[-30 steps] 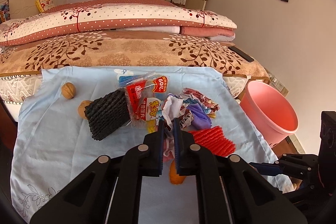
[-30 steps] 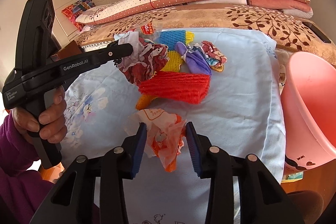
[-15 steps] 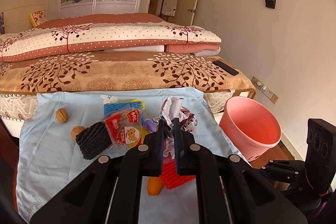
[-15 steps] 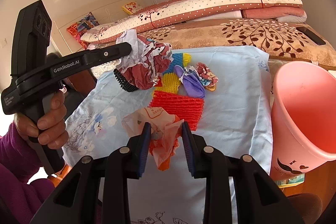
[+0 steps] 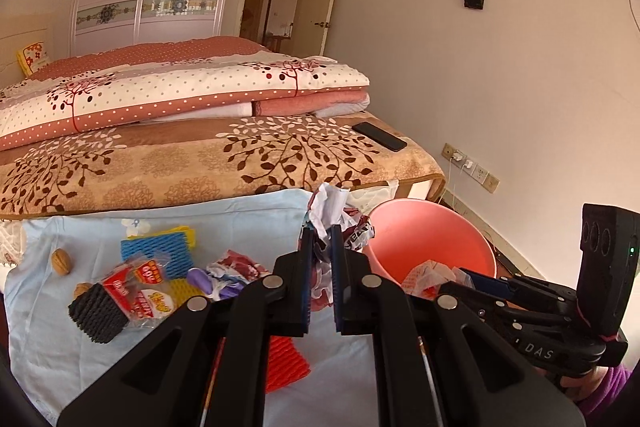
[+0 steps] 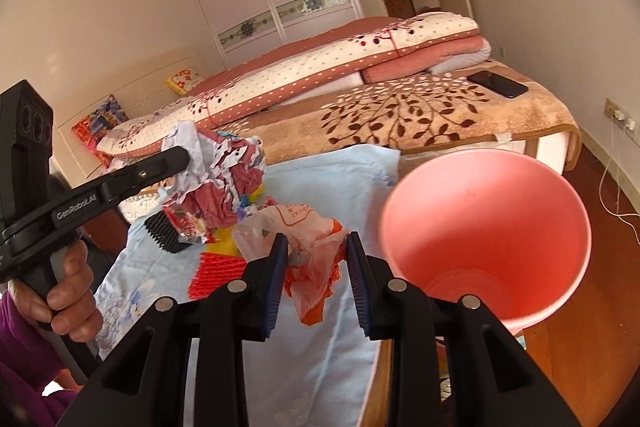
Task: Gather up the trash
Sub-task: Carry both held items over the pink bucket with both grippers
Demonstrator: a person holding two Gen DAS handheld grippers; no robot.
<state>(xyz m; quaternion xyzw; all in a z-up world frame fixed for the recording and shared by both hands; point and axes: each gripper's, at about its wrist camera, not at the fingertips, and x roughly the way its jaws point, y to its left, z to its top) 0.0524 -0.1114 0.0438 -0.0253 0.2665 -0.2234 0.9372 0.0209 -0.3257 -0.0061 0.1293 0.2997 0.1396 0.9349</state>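
Right wrist view: both grippers carry trash beside the pink bucket (image 6: 486,227).
Left gripper (image 5: 321,269) jaws clenched on crumpled paper (image 5: 332,213); right gripper (image 6: 316,281) jaws, part open, grasp a plastic bag (image 6: 308,247), just left of the bucket's rim.

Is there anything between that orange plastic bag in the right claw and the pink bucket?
Nothing visible. The right gripper holds the orange plastic bag just beside the pink bucket, whose mouth is open, with only air between them.
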